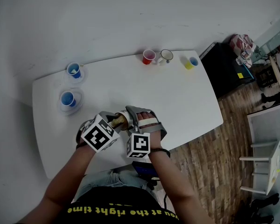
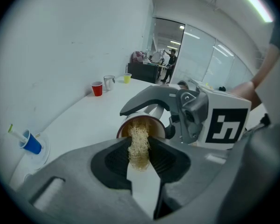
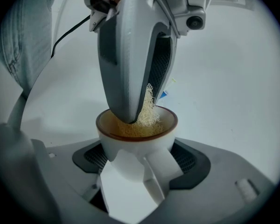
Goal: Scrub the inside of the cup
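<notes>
Over the near edge of the white table [image 1: 177, 92], the left gripper [image 2: 140, 153] is clamped on a straw-coloured fibrous scrub pad [image 2: 139, 134]. The pad's end is pushed into the mouth of a white ceramic cup with a brown rim [image 3: 126, 143]. The right gripper [image 3: 140, 160] pinches that cup round its body, holding it above the table. I'd judge the glazed cup to be rigid, slick and breakable, so a firm hold on the body suits it. The pad looks soft and springy.

My left gripper [image 2: 140, 160] and right gripper [image 3: 135, 162] meet, tipped down.
Left fingers [image 2: 112, 162] pinch the scrubber [image 2: 139, 141]; right fingers [image 3: 93, 157] squeeze the cup [image 3: 116, 146].
</notes>
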Tool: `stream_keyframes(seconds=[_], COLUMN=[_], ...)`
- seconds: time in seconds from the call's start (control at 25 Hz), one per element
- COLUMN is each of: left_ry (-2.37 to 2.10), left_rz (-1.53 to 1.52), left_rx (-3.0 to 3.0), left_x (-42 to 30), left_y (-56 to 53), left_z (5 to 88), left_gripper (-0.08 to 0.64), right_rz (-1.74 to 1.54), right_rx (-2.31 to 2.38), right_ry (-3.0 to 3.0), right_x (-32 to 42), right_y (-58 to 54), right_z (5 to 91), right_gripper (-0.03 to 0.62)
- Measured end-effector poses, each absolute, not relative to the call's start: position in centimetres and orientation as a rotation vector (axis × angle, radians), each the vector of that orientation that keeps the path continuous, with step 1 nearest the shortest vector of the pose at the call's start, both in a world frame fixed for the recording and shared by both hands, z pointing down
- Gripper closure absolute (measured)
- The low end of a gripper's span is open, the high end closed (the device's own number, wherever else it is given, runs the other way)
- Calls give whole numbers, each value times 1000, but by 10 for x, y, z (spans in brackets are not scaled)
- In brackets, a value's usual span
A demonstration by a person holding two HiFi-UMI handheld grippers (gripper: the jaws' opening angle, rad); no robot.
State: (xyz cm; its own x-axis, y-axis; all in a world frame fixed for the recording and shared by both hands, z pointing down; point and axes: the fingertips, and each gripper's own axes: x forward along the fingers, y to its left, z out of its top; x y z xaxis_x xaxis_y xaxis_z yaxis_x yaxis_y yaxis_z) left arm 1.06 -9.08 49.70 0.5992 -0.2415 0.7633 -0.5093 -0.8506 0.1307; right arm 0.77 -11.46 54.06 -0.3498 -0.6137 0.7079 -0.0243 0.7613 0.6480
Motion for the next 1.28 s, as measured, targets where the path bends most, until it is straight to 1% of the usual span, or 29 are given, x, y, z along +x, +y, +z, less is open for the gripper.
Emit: stream_keyframes(seconds=[0.48, 0.96, 1.28], left_ry=[-524, -593, -558], left_rz=[1093, 1059, 1084], left_rx=[2473, 2469, 2466], left_x=[6, -9, -8], left_y=[-71, -78, -74], left_z=[491, 484, 486], left_gripper=[457, 457, 457], right_rz=[-625, -642, -664], right_rx=[503, 504, 485], right_ry=[-1870, -1885, -1873], right_x=[9, 4, 4], right_y=[-115, -112, -112], right_z=[540, 534, 534], right_gripper=[198, 198, 198])
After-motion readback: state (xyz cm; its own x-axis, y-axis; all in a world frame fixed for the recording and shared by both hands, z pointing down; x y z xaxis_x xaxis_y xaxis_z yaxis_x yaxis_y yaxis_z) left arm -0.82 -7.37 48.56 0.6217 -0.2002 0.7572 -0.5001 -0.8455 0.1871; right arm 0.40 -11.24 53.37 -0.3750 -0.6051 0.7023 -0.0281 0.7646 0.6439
